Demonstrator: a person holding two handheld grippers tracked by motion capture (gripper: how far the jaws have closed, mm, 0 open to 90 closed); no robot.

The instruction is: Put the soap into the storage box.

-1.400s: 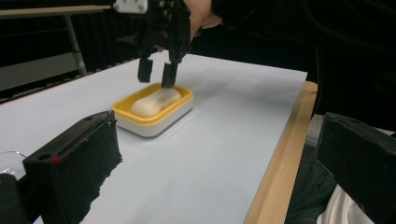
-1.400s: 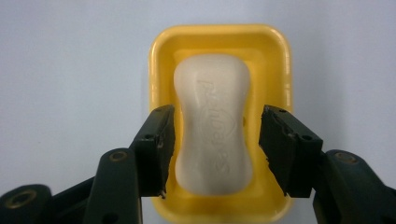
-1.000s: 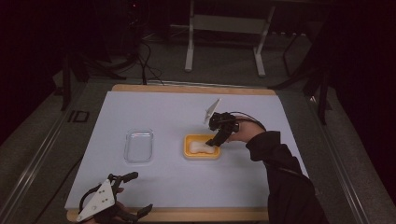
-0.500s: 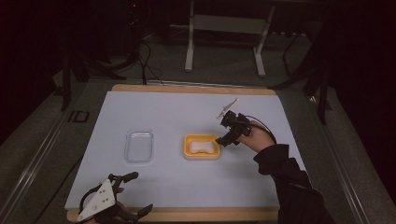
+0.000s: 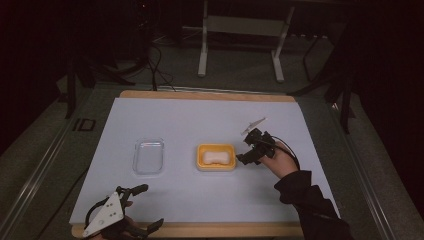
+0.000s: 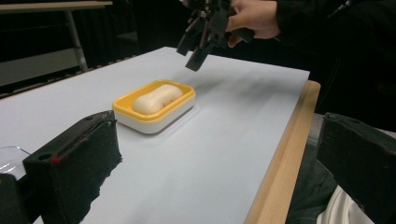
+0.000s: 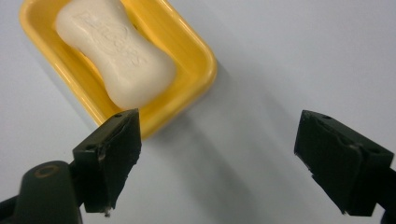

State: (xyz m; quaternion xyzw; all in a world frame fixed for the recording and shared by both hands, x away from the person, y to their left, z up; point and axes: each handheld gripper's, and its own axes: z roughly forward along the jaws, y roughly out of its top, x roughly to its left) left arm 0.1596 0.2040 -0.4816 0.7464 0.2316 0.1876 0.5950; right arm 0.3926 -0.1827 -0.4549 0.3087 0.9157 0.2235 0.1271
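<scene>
The bar of soap (image 5: 216,157) lies flat in the yellow soap dish (image 5: 215,148) near the middle of the white table mat (image 5: 210,115). It is cream-coloured, waisted in the middle, with raised lettering on its top face, and it sits lengthwise inside the dish's rim. So the soap looks already placed; what seems left is the clear lid (image 5: 149,156), which lies by itself on the mat well to the left of the dish.

The right gripper (image 5: 248,157) hangs just right of the dish, apart from it. Its jaws have just been opening and now stand wide with nothing between them. The left gripper (image 5: 145,206) rests at the near left edge, jaws spread and empty.
</scene>
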